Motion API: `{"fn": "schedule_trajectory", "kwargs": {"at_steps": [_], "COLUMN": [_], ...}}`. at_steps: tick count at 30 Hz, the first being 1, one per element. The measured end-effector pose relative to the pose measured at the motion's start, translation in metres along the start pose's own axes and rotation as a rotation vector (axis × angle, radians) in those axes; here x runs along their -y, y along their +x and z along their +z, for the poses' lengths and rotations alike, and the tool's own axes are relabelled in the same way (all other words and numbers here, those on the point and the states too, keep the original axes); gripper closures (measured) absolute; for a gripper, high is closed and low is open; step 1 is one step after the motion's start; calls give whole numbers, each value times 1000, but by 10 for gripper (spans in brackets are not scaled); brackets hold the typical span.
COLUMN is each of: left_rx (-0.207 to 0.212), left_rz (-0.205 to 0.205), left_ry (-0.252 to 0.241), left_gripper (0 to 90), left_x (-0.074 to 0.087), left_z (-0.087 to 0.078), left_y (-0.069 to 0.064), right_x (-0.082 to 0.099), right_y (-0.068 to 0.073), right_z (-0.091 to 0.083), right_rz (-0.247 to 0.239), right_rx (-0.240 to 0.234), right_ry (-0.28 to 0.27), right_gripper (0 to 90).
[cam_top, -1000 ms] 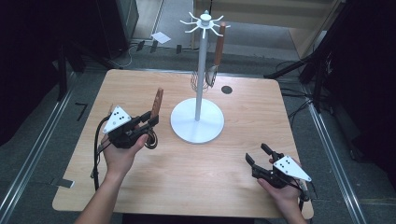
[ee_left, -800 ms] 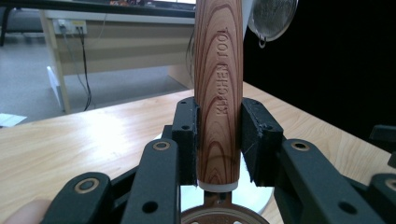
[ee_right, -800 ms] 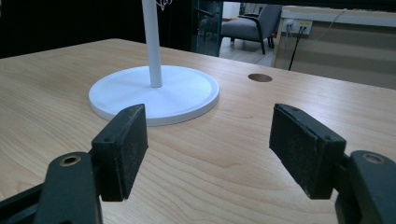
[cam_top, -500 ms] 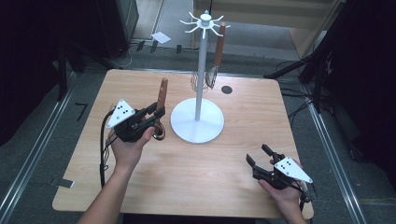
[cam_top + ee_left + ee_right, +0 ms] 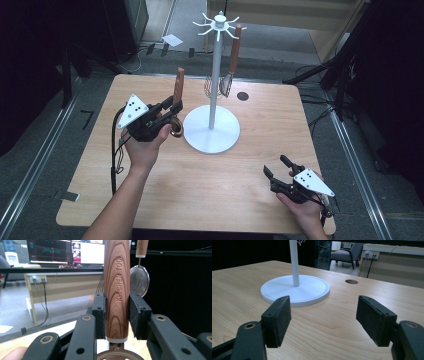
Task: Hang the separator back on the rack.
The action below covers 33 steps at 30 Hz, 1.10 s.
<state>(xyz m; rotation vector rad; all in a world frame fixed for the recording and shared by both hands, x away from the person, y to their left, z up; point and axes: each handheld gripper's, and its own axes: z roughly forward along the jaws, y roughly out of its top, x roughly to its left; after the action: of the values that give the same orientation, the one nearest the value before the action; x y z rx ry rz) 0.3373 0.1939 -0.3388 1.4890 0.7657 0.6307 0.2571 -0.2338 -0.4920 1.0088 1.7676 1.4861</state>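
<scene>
Seen from above, a white utensil stand (image 5: 215,90) rises from a round base near the middle of a wooden table (image 5: 200,195). Just left of that base, the left gripper (image 5: 167,112) clamps a wooden-handled kitchen tool (image 5: 178,87) low on its handle, close to the metal end. The handle stands upright, its top well below the stand's hooks. Through the left gripper view, both pads (image 5: 99,315) press against the handle (image 5: 117,290), which bears the words "KITCHEN TOOL"; a perforated metal end (image 5: 116,356) shows just beneath. Hanging from the stand's hooks are a small strainer (image 5: 227,85) with a wooden handle and a wire whisk (image 5: 210,86). Well to the right of the stand and nearer the person, the right gripper (image 5: 277,170) rests low over the table, its jaws spread wide with nothing between them.
</scene>
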Motion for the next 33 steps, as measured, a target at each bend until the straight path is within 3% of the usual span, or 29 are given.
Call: {"fn": "schedule_trajectory", "kwargs": {"at_steps": [8,16,33], "left_rx": [-4,29,60], "left_rz": [-4,-19,24], "left_ry": [-49,-129,-178], "left_gripper": [705,705,704], "left_x": [-11,-24,-57], "left_z": [12,23,35], "left_y": [1,-2,-13], "right_x": [0,1,1], "right_y": [1,2,0], "right_z": [-1,0,-1], "right_rz": [-4,-6,-7], "right_rx": [-1,-9,-13], "right_ry": [-1,2,-4], "right_gripper": [287,287,287]}}
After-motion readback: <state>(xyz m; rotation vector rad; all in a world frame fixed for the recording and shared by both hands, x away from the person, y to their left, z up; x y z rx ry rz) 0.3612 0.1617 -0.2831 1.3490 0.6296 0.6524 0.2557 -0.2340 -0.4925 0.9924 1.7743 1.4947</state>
